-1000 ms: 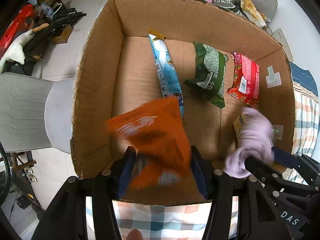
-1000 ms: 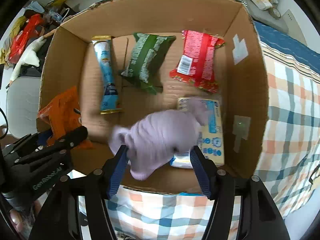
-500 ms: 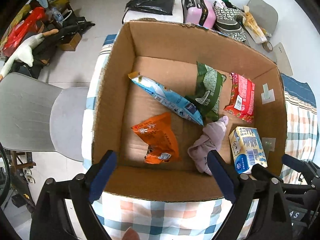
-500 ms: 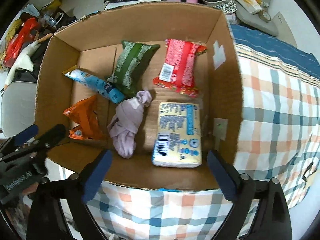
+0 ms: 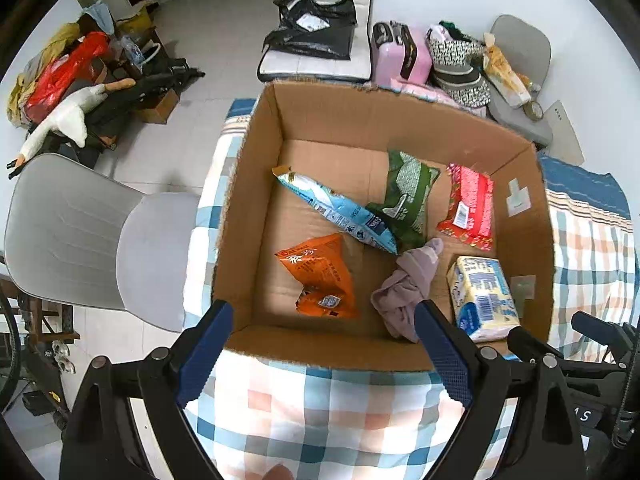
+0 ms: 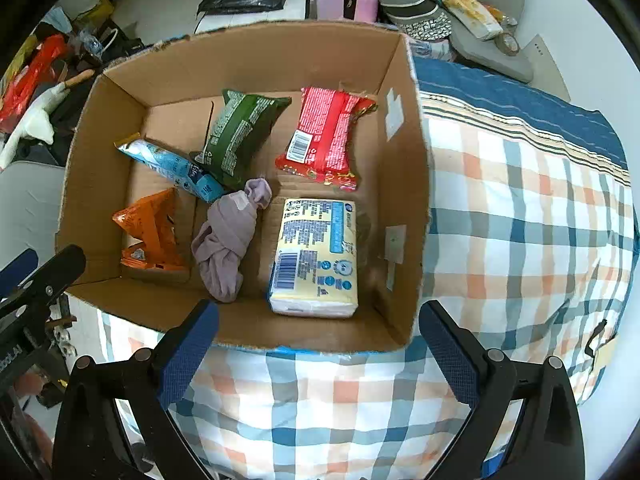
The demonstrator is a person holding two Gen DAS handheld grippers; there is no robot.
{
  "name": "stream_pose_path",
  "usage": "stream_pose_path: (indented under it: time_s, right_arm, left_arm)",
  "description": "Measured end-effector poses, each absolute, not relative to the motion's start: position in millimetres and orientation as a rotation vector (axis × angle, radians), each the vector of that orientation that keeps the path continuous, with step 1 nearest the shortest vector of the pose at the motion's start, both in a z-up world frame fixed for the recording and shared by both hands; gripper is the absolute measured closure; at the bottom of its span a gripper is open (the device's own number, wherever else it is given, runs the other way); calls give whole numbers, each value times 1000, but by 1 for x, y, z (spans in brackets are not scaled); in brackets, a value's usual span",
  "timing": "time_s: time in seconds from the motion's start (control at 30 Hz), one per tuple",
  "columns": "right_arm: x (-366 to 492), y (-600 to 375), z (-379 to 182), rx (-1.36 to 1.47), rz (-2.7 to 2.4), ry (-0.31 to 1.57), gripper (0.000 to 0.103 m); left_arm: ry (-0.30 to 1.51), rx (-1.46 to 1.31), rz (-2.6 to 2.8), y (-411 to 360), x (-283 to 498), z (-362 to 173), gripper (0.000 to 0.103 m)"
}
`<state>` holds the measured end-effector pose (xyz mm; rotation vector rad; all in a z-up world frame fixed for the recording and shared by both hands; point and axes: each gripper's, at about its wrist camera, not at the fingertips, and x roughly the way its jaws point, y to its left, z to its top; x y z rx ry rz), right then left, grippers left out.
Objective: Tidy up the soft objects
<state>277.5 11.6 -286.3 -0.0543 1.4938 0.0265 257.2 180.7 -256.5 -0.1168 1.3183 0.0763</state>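
Above the box (image 5: 256, 208), both tools (image 5: 322, 346) (image 6: 318, 344) agape, empty

Setting: a lived-in home room. You worked over a bed with a checked quilt (image 6: 520, 216). Around you stood a grey chair (image 5: 80, 236), a pink suitcase (image 5: 396, 54), a patterned bag (image 5: 456, 60), a plush goose (image 5: 64, 120) and black bags (image 5: 312, 28) on a tiled floor (image 5: 216, 32).

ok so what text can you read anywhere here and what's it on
"AS": tail of a cut-off word, on the right claw's body.
"AI": tail of a cut-off word, on the left claw's body.
Print on the tissue pack, red packet, green packet, blue packet, orange packet: too small.
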Motion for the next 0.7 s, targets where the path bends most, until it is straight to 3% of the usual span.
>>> stream_pose_path:
  time_s: [0.7]
  right_arm:
    - [145, -2, -87, -39, 38, 1078, 1]
  left_arm:
    - [1036, -74, 59, 152, 135, -102, 10]
